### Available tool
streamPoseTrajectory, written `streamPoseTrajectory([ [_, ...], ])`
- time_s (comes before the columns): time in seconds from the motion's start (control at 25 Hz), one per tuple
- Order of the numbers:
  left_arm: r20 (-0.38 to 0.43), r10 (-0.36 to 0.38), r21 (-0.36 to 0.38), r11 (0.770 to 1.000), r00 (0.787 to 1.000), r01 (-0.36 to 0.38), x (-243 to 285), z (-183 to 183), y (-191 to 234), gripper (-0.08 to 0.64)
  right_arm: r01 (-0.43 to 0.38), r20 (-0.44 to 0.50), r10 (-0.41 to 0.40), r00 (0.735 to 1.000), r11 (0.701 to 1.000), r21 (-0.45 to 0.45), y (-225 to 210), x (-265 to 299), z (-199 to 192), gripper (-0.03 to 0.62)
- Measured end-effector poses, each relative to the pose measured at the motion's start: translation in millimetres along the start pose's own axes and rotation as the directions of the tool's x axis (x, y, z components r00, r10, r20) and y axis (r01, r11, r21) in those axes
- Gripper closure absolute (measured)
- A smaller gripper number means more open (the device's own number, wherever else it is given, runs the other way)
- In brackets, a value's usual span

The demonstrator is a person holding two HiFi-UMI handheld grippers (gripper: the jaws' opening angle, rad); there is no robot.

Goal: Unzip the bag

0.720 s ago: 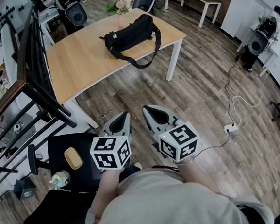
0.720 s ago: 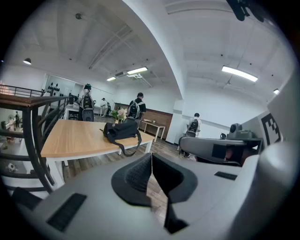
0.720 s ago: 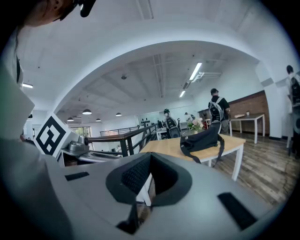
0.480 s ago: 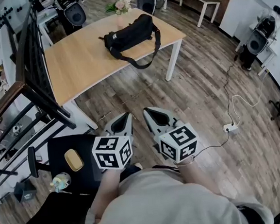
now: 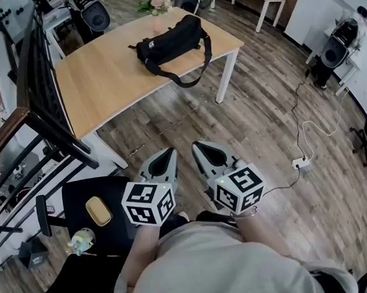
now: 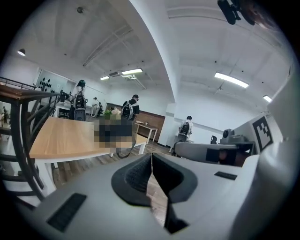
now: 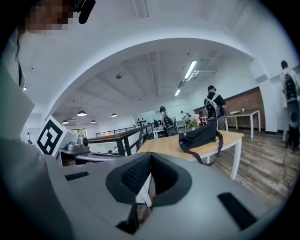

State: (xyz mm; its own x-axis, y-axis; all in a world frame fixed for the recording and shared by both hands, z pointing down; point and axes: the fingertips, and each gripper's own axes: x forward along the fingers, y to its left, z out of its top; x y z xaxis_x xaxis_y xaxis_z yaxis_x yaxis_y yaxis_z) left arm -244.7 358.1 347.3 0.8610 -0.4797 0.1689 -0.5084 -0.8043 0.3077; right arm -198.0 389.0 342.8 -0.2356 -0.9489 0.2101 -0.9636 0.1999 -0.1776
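I hold my 2 grippers low in front of me, side by side above the wooden floor [image 5: 264,116]. Both aim toward the tabletop [image 5: 101,79] and tip slightly downward. My left gripper [image 5: 169,152] has its fingers [image 6: 136,176] pressed together, with nothing between them. My right gripper [image 5: 196,146] is the same, its fingers [image 7: 136,174] closed on nothing. The 2 tips sit near each other without touching.

The bag [image 5: 173,41] is well ahead of both grippers, lying on the far right part of the tabletop. It is black and long. In the head view its long axis runs from lower left to upper right, roughly parallel to the tabletop's long edges. 1 end points toward the dark railing [image 5: 37,79] on my left and the other toward the tabletop's right corner. Its strap [image 5: 187,80] loops out from the side nearer me and droops over the near edge.

In the right gripper view I see the bag side-on, to the right of my fingers. In the left gripper view a mosaic patch covers most of it. The zip is too small to make out in any view. A bunch of flowers [image 5: 155,3] stands just behind the bag, and a black chair [image 5: 86,202] sits on the floor to my left.
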Motion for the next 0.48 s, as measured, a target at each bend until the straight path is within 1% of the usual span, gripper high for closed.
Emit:
streamPoseTrajectory([
  [0.2, -0.009, 0.020, -0.010, 1.000, 1.000, -0.021, -5.6, -8.5, 11.9, 0.538, 0.052, -0.010, -0.052, 0.999, 0.998, 0.016, -1.1, 1.3, -11.6, 0.586],
  [0.28, -0.023, 0.025, -0.027, 0.999, 0.999, -0.026, -8.4, -15.4, 16.3, 0.538, 0.064, -0.031, -0.063, 0.997, 0.998, 0.021, 0.4, 0.3, -19.9, 0.586],
  [0.4, -0.042, 0.013, -0.061, 0.998, 0.999, -0.015, -7.3, -24.1, 20.4, 0.538, 0.072, -0.062, -0.071, 0.996, 0.997, 0.023, 0.0, 0.4, -28.7, 0.583],
  [0.48, -0.051, 0.012, -0.071, 0.997, 0.999, -0.016, -3.4, -27.7, 22.2, 0.537, 0.073, -0.076, -0.071, 0.995, 0.997, 0.024, -3.7, 1.9, -30.7, 0.539],
])
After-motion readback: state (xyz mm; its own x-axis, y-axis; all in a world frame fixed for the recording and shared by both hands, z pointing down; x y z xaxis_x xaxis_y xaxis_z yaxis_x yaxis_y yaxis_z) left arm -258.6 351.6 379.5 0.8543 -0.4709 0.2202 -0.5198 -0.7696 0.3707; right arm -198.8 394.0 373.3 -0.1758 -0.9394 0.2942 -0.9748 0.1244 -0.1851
